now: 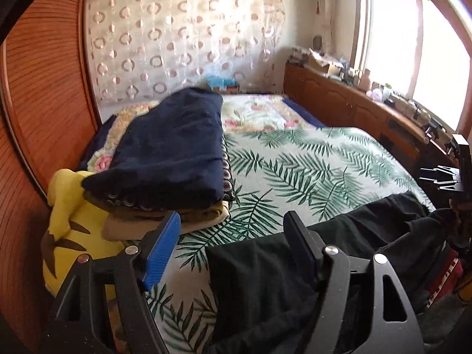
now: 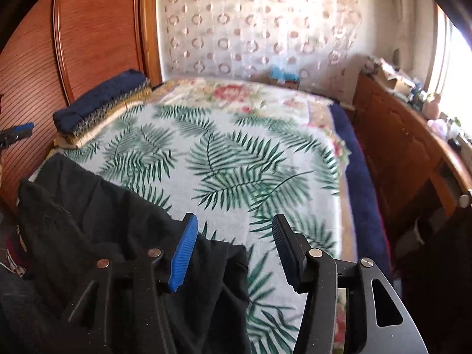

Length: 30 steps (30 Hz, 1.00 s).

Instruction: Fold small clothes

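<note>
Cloth (image 1: 265, 280) black, soft, light, likely limp and slip-prone; pinch at hem corners; left gripper (image 1: 233, 250) wide, empty; right gripper (image 2: 233, 253) parted, empty.

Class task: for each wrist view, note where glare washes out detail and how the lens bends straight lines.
Left wrist view: the window is blown out white, the wooden wardrobe bows. Right wrist view: glare bleaches the patterned curtain, the leaf-print bedspread looks slightly soft.

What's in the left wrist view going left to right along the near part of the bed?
yellow plush toy → folded stack topped by a navy blanket → left gripper, jaws open → black garment → right gripper at the frame edge.
</note>
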Tool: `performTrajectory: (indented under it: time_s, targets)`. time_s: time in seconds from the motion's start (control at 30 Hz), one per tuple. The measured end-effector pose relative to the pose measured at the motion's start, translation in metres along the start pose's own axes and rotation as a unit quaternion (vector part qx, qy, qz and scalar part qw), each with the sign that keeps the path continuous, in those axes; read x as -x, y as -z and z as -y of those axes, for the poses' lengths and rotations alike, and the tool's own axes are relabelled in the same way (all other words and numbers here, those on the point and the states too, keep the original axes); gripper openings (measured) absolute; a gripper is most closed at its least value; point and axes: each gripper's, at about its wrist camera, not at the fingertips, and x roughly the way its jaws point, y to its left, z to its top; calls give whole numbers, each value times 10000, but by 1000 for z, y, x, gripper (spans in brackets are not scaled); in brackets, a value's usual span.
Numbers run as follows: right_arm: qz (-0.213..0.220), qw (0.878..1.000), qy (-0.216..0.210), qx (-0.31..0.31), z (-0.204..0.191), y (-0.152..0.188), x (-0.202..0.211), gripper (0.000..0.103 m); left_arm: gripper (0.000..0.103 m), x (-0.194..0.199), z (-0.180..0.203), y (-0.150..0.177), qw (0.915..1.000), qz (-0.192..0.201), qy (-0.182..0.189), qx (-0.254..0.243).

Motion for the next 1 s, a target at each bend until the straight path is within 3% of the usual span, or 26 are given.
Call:
performTrajectory:
  time_s: [0.33,0.53,1.0]
  targets:
    - [-416,9990,-154,-101,9,10,-42,55,73,-51,-2,24,9971,-765,36,-21]
    - [-475,9987,-63,-144,11,12,-52,63,73,-59,-9,39,9951,-980,-58,102]
    - [-613,9975,-340,-78,1,19,-60,60,73,-67,-14,50,9931,-1158,-103,167]
